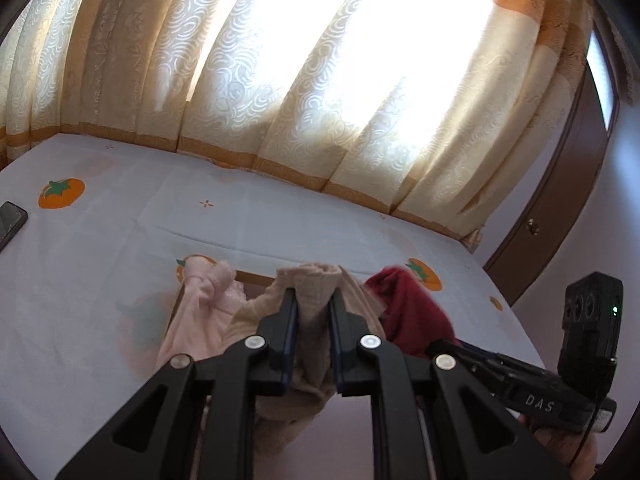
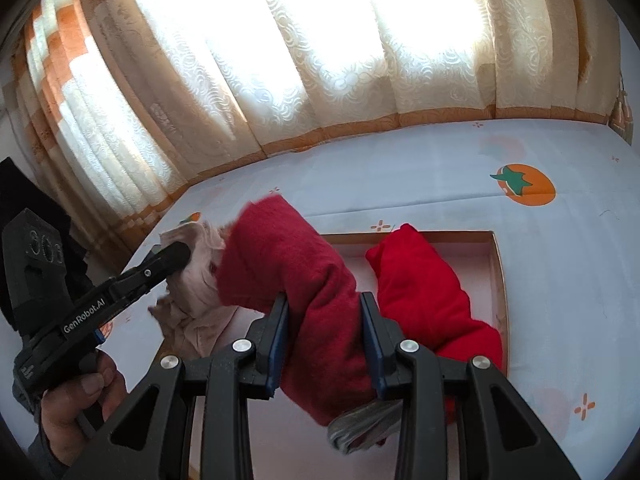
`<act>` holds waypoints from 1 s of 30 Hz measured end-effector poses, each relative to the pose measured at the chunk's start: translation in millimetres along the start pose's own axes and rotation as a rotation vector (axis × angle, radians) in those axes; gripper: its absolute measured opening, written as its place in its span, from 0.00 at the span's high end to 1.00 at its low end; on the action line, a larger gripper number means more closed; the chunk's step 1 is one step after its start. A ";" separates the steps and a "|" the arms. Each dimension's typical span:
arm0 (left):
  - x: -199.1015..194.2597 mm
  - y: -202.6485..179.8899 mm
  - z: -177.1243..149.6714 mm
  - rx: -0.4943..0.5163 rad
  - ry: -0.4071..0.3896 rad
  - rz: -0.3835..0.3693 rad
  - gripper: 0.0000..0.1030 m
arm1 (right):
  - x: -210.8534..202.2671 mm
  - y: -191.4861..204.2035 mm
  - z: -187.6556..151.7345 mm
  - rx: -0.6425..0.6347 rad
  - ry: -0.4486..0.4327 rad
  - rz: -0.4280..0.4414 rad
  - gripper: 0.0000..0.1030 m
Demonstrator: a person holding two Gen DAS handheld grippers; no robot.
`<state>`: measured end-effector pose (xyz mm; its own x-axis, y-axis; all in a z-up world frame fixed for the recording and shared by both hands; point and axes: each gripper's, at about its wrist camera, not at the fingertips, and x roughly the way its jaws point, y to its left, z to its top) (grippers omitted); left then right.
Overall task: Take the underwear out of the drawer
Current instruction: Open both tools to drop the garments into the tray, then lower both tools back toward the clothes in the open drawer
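Above the drawer [image 2: 498,264], your left gripper [image 1: 314,300] is clamped on beige underwear [image 1: 316,280]; your right gripper [image 2: 324,308] is clamped on a red pair [image 2: 320,280], whose long axis runs between its jaws, nearer the second red pair [image 2: 424,280] inside.

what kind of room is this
Probably a bedroom: a bed under a pale tomato-print sheet, cream patterned curtains over a bright window, and a dark wooden door.

phone [image 1: 12,220]: cut by left edge | grey cloth [image 2: 360,426]: half hidden under red garment [image 2: 316,292]
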<state>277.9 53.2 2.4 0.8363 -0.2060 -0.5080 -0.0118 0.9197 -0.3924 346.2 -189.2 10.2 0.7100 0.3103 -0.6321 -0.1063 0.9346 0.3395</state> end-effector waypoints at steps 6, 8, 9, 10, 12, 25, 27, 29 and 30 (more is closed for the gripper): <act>7.5 -2.2 -2.1 0.026 0.018 0.006 0.84 | 12.1 -0.9 0.2 0.004 0.031 -0.004 0.62; 5.0 -2.1 -4.3 0.038 0.010 0.015 0.73 | 11.3 -4.5 -3.7 0.005 0.040 -0.021 0.38; 3.6 -1.6 -5.2 0.039 0.008 0.017 0.64 | 8.1 -7.6 -6.7 0.008 0.030 -0.032 0.37; 0.6 -1.3 -6.6 0.037 0.003 0.017 0.55 | 6.1 -9.3 -8.2 0.010 0.025 -0.027 0.37; -5.3 -2.0 -9.4 0.045 -0.010 0.016 0.50 | -0.7 -11.1 -12.4 0.001 0.021 -0.024 0.37; -44.6 -14.4 -34.5 0.142 -0.030 -0.005 0.43 | -52.0 7.1 -54.6 -0.046 -0.001 0.055 0.31; -51.4 -16.4 -39.8 0.153 -0.027 -0.012 0.43 | -57.2 11.4 -63.2 -0.062 0.009 0.066 0.31; -60.6 -18.7 -46.4 0.169 -0.030 -0.023 0.43 | -64.8 16.0 -74.1 -0.075 0.020 0.082 0.30; -64.3 -19.3 -49.0 0.173 -0.029 -0.028 0.42 | -69.5 18.4 -79.4 -0.081 0.024 0.090 0.30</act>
<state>197.5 32.3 5.1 0.8507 -0.2249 -0.4751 0.1043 0.9581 -0.2668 239.6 -179.8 5.0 0.6784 0.3970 -0.6182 -0.2258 0.9134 0.3387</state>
